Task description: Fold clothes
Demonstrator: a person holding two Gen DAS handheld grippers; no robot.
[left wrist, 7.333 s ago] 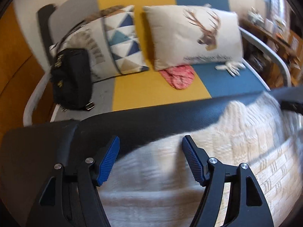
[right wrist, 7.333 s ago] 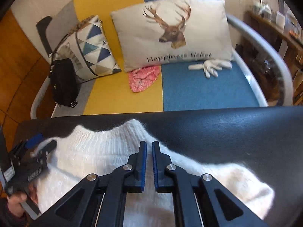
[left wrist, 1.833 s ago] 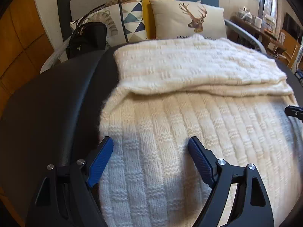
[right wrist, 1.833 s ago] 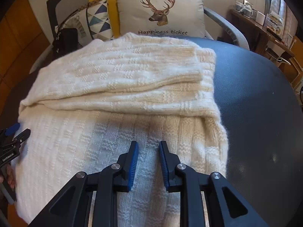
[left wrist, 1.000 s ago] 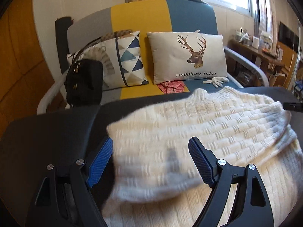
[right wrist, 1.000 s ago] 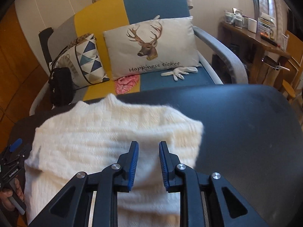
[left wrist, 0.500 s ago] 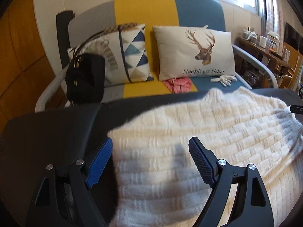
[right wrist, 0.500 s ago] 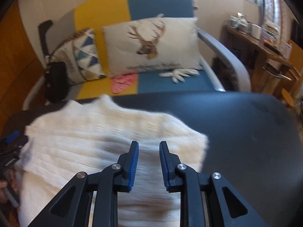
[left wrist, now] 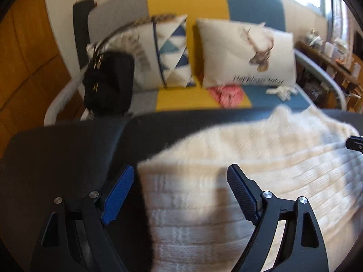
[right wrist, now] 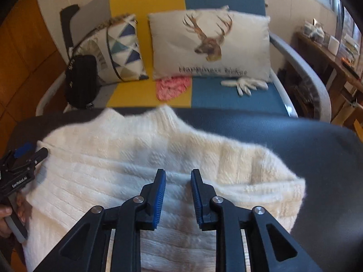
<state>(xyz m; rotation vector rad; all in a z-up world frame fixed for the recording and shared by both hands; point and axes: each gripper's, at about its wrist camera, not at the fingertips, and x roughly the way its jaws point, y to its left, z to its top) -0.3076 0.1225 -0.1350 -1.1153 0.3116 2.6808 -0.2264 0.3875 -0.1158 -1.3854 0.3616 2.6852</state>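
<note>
Item: cream sweater [right wrist: 158, 181], fuzzy ribbed knit, folded over on my dark table [right wrist: 306, 149]. Its left edge lies between the widely parted blue ribbed pads of my left gripper [left wrist: 181, 192], untouched. My right gripper [right wrist: 178, 190] hovers over the sweater's middle fold, jaws narrowly apart, holding nothing. Beyond: sofa [right wrist: 226, 95] in yellow and blue panels, deer cushion [right wrist: 208, 43].

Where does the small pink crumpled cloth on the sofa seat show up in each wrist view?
Left wrist view: the small pink crumpled cloth sits upper centre, right of middle, just below the deer cushion's lower left corner.
Right wrist view: the cloth sits upper centre, slightly left of middle, again under that corner.
Shared landmark: the pale cushion printed with a deer head.
</note>
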